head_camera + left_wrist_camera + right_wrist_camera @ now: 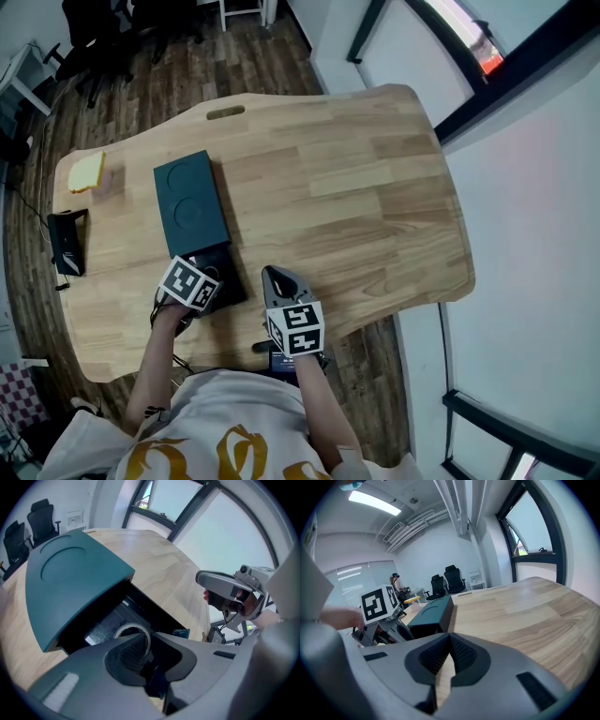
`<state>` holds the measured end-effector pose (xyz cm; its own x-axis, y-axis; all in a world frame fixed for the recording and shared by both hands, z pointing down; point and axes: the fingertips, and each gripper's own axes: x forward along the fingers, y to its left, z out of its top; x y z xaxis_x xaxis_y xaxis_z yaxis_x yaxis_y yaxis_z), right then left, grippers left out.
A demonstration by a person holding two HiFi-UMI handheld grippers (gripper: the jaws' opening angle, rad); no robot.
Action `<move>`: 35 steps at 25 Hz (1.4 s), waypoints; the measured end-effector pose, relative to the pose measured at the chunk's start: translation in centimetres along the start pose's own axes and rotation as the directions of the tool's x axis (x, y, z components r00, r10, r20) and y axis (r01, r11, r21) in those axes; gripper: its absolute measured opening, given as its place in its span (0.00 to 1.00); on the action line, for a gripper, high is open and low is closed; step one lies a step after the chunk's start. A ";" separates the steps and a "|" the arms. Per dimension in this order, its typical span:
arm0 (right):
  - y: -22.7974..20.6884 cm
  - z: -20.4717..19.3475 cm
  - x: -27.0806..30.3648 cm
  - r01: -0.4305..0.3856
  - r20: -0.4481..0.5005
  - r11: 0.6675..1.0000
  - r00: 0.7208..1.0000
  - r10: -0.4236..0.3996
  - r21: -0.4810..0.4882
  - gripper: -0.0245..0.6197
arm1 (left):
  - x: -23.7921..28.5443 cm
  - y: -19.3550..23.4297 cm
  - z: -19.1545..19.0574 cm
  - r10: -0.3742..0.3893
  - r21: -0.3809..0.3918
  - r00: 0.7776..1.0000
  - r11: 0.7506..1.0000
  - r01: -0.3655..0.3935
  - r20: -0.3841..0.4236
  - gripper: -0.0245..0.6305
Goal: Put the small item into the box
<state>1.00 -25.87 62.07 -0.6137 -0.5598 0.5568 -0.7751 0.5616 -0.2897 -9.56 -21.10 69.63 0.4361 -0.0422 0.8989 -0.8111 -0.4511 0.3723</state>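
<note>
A dark teal box lid (pixel 190 201) lies on the wooden table (pixel 356 197), slid back off its black base (pixel 228 270). In the left gripper view the lid (pixel 70 571) overhangs the open base (pixel 110 616). My left gripper (pixel 146 641) reaches into that opening, shut on the wall of a small white ring (pixel 132 627). From the head view this gripper (pixel 211 277) sits at the base's near end. My right gripper (pixel 278 275) rests just right of the box, shut and empty. Its jaws (pixel 450 639) point across bare wood, with the teal box (pixel 433 613) to the left.
A yellow slice-shaped item (pixel 86 172) and a black device (pixel 67 242) lie at the table's left end. Black office chairs (pixel 103 37) stand beyond the far edge. A window wall (pixel 525 187) runs along the right. The table's near edge is right under both grippers.
</note>
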 end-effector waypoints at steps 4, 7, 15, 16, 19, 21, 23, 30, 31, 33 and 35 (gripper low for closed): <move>-0.2 0.0 0.1 0.007 -0.002 1.000 1.000 -0.007 0.002 0.05 | 0.8 -0.3 0.5 -0.003 0.032 1.000 0.999 0.004 -0.028 0.10; -0.4 -0.3 0.0 0.012 -0.007 1.000 1.000 -0.012 0.005 0.05 | 1.3 -0.3 0.5 0.010 0.062 0.998 0.998 -0.006 -0.063 0.10; -0.5 -0.7 0.0 0.023 -0.018 1.000 1.000 -0.023 -0.002 0.05 | 1.9 -0.7 0.3 0.000 0.083 0.993 0.996 0.010 -0.116 0.10; -0.5 -0.6 0.0 0.024 -0.019 1.000 1.000 -0.024 -0.005 0.05 | 1.9 -0.7 0.2 -0.002 0.082 0.993 0.997 0.011 -0.116 0.10; -0.6 -0.5 -0.1 0.026 -0.018 1.000 1.000 -0.026 -0.003 0.05 | 1.8 -0.7 0.3 -0.007 0.076 0.994 0.997 0.016 -0.108 0.10; -0.5 -0.5 -0.2 0.027 -0.018 1.000 0.999 -0.027 -0.006 0.05 | 1.6 -0.6 0.4 -0.006 0.077 0.995 0.997 0.014 -0.100 0.10; -0.6 -0.3 -0.2 0.027 -0.017 1.000 1.000 -0.027 -0.009 0.05 | 1.5 -0.3 0.5 0.006 0.086 0.996 0.996 0.002 -0.091 0.12; 0.1 0.5 -0.9 0.026 0.006 0.999 1.000 -0.025 -0.029 0.05 | -0.4 -0.4 1.4 -0.018 0.044 1.000 0.999 0.018 0.016 0.15; 0.2 0.7 -1.1 0.027 0.012 0.999 1.000 -0.026 -0.033 0.05 | -0.8 -0.3 1.5 -0.012 0.041 0.999 0.999 0.011 0.037 0.15; 0.5 1.0 -1.6 0.031 0.024 0.999 0.999 -0.030 -0.042 0.05 | -1.8 -0.2 1.8 0.005 0.036 0.996 0.999 -0.009 0.084 0.15; 0.9 1.3 -2.2 0.037 0.032 0.998 0.999 -0.035 -0.058 0.05 | -2.7 -0.2 2.1 0.008 0.018 0.989 1.000 -0.011 0.147 0.15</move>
<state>1.46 -24.95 59.60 -0.5904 -0.5986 0.5414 -0.7873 0.5747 -0.2232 -9.74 -22.75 66.64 0.4820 -0.1760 0.8583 -0.8086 -0.4667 0.3583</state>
